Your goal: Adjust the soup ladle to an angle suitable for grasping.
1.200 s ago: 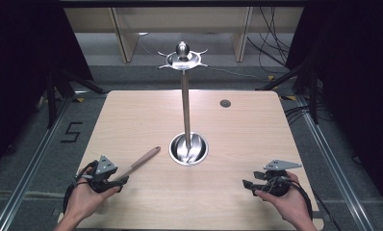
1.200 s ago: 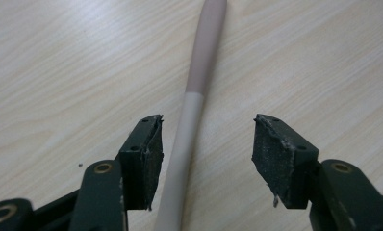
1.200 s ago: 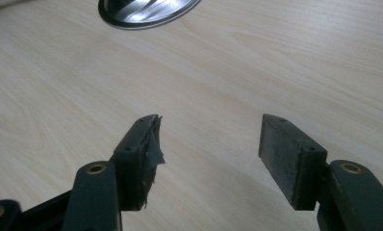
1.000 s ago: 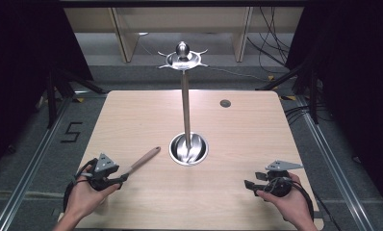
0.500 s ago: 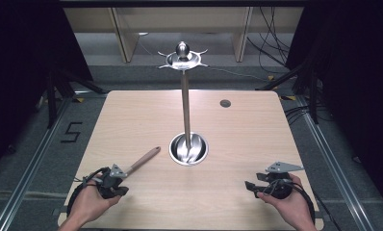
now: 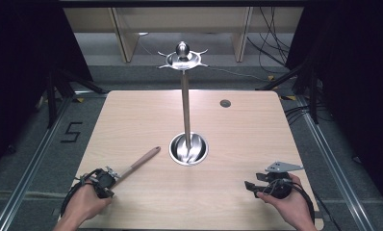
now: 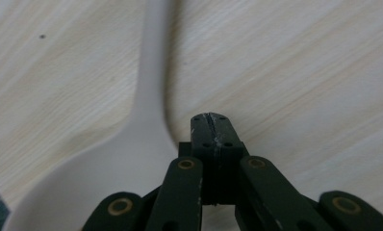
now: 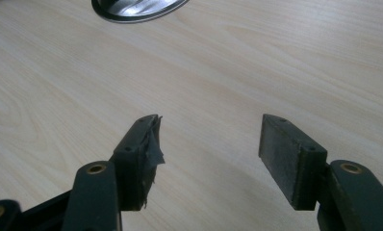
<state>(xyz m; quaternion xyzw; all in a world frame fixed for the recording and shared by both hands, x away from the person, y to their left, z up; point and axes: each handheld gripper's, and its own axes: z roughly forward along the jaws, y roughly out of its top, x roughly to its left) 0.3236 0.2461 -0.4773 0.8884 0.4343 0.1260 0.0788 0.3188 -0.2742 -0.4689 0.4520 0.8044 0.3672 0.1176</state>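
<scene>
A wooden-handled utensil [image 6: 139,160] lies slantwise on the table [image 6: 237,139], left of the metal stand's round base [image 6: 188,149]. Its pale head [image 7: 108,178] lies just left of my left gripper [image 7: 210,120], with the handle running away from me. That gripper [image 6: 112,175] is shut, its jaws pressed together with nothing between them, low over the wood at the utensil's near end. My right gripper [image 8: 206,139] stands open over bare table at the front right [image 6: 249,185]. The edge of the stand's base [image 8: 132,7] lies ahead of it to the left.
A tall metal pole [image 6: 185,106] rises from the base to a hooked top [image 6: 182,58] with a ball. A dark round grommet [image 6: 225,103] sits in the far right of the table. Shelving legs and cables lie on the floor beyond.
My left hand has turned and dropped lower, bringing its gripper down beside the utensil's head. The utensil and my right gripper have stayed about where they were.
</scene>
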